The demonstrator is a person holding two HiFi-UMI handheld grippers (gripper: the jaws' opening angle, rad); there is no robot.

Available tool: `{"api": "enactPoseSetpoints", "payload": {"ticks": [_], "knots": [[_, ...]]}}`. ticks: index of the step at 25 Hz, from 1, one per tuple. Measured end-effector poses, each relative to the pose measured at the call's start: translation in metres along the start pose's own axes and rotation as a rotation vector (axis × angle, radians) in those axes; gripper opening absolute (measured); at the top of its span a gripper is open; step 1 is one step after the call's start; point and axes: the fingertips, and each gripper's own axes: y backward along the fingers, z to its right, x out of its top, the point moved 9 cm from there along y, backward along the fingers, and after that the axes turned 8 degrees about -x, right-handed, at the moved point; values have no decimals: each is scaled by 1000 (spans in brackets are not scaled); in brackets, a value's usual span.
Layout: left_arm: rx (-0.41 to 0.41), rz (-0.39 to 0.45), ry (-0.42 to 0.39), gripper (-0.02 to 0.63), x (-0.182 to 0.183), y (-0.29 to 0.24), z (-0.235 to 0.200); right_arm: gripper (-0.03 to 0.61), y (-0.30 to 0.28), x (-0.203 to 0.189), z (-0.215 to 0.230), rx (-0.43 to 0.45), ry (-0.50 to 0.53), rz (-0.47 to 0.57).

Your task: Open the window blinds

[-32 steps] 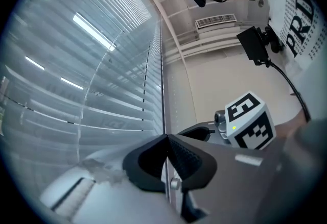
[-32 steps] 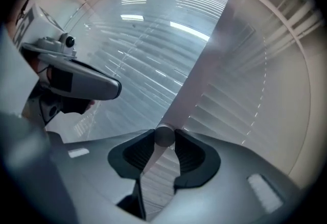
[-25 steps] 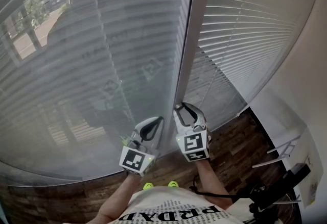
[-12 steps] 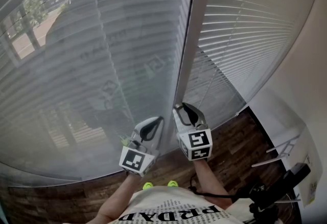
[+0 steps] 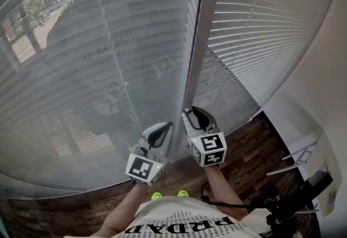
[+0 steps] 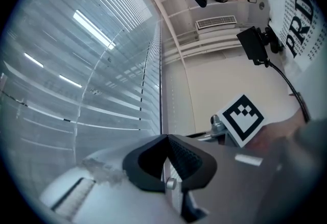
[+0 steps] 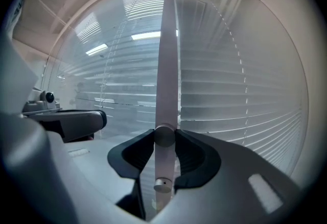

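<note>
Blinds [image 5: 108,69] are down, white wand [image 7: 167,75] is clamped by right hand-held gripper [image 7: 164,139], left hand-held gripper [image 6: 167,139] is closed on nothing.

Your right tool [image 7: 164,139] has dark, matt, ribbed pads [image 7: 195,162] set in a smooth grey plastic body. The wand [image 7: 166,80] they clamp looks like smooth white plastic. The blind slats [image 5: 81,69] are pale and smooth, with a faint sheen. At near right, the floor [image 5: 249,150] is dark wood plank.
</note>
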Motion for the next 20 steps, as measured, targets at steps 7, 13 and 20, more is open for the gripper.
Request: {"api": "enactPoseSetpoints", "payload": {"ticks": [7,13,20], "knots": [[-3,-3,-3,-9,1,0,2,129,8,13,-17,-44,571,-36],[-1,3,-5,-9,2,0,4,127,3,11,-24,-63,841,-42],[11,1,0,-9,2,-1,1,124,2,8,-25,-78,926,-26]]}}
